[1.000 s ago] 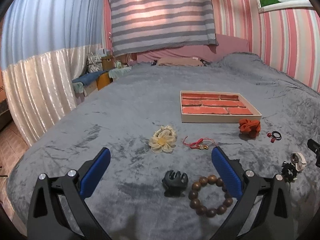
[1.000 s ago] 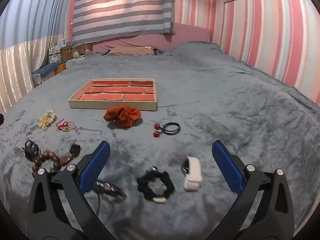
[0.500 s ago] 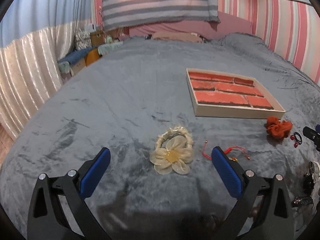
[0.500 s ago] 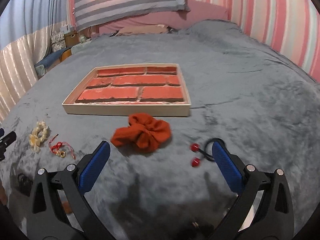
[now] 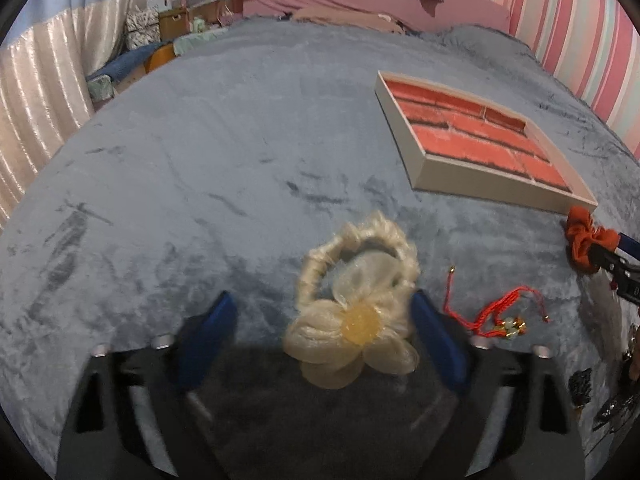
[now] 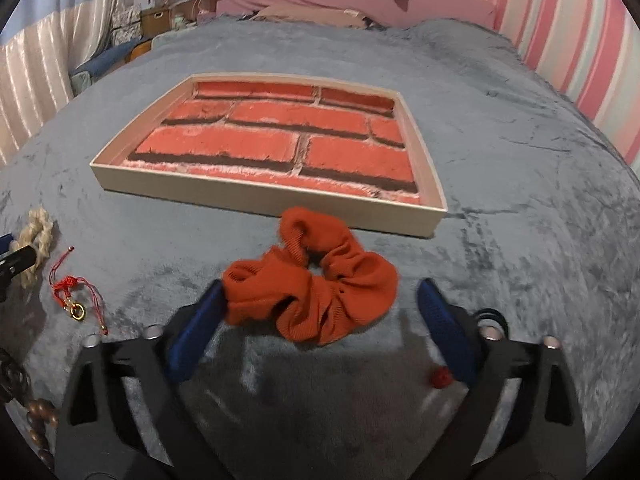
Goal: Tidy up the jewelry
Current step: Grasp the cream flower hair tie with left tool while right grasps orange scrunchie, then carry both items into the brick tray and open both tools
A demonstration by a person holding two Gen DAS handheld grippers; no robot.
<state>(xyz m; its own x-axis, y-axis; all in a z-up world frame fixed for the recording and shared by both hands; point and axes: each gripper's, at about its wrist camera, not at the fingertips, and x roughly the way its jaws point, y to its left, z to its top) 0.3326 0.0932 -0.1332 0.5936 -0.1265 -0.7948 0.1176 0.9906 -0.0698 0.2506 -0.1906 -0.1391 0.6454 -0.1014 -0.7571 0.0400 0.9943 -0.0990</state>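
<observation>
On my left wrist view, the left gripper (image 5: 324,312) stands wide open around the cream flower hair tie (image 5: 354,308), gripping nothing. The tray (image 5: 496,192) lies at two o'clock, the red cord charm (image 5: 494,312) at three.

On my right wrist view, the right gripper (image 6: 322,300) is spread wide around the orange scrunchie (image 6: 316,280), not clamped. The tray (image 6: 256,196) sits at twelve o'clock, just beyond.

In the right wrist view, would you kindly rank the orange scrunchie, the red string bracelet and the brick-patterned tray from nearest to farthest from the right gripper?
1. Orange scrunchie: between the fingers of the open right gripper.
2. Red string bracelet: off to the left on the blanket.
3. Brick-patterned tray: beyond the scrunchie, straight ahead.
</observation>
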